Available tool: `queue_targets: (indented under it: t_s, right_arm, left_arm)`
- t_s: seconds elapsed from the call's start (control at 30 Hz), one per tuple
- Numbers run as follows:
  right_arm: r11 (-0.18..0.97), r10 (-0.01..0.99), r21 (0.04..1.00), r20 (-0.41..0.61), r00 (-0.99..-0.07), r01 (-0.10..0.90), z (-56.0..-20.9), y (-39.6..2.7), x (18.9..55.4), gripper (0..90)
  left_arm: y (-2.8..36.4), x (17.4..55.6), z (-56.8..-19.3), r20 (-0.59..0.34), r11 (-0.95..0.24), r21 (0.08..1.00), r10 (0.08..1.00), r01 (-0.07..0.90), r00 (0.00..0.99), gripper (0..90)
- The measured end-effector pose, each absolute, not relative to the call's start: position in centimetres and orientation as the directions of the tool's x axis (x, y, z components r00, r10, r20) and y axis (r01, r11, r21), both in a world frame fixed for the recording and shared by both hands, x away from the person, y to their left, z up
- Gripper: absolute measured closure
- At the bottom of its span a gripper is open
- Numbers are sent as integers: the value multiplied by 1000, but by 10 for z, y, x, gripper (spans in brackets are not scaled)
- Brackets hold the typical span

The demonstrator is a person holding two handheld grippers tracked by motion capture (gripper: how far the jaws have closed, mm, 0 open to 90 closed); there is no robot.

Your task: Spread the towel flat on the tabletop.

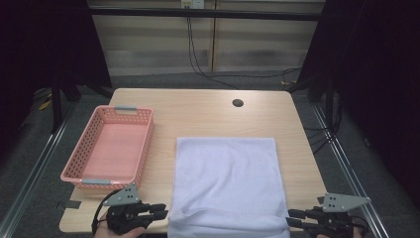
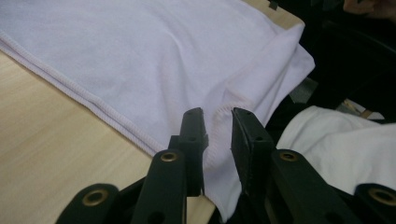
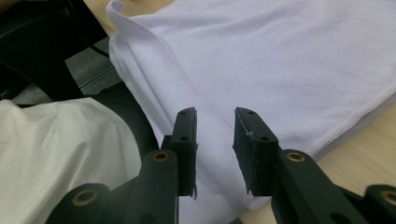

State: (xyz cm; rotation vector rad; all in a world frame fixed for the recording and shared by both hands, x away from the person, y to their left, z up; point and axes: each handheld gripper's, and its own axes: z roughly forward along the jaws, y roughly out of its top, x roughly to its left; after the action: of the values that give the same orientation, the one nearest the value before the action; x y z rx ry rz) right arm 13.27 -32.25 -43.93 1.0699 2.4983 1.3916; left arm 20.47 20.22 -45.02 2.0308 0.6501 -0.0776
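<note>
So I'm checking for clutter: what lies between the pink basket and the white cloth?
Nothing: in the high view, bare table wood separates the pink basket from the white cloth.

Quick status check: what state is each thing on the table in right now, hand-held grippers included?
White cloth towel: spread flat on the wooden table, near edge folded over and hanging off the front.
Pink plastic mesh basket: upright, empty, left of the towel.
Left hand-held gripper: jaws parted, towel's near left corner hem between them, not pinched.
Right hand-held gripper: jaws parted over the towel's near right corner, not pinched.
</note>
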Motion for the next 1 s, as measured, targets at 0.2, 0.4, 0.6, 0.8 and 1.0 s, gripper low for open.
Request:
queue_targets:
  t_s: [0.2, 0.4, 0.6, 0.8, 1.0]
  right_arm:
    - [338, 655, 779, 208, -727, 527, -444, -318, 163, 695]
    - [364, 673, 753, 195, -714, 548, -452, -307, 220, 617]
    - [387, 691, 719, 190, -698, 578, -472, -291, 278, 594]
    - [484, 688, 650, 132, -714, 586, -493, -271, 291, 572]
    - [486, 692, 672, 96, -716, 559, -496, -272, 277, 734]
  left_arm:
    - [171, 245, -460, -310, -405, 768, 443, 496, 841, 661]
    - [137, 297, -471, -316, -434, 732, 467, 526, 826, 637]
    - [125, 326, -487, -285, -459, 687, 543, 563, 790, 640]
    - [129, 326, -497, -229, -498, 677, 556, 541, 799, 629]
    - [131, 315, -496, -189, -536, 667, 550, 517, 814, 807]
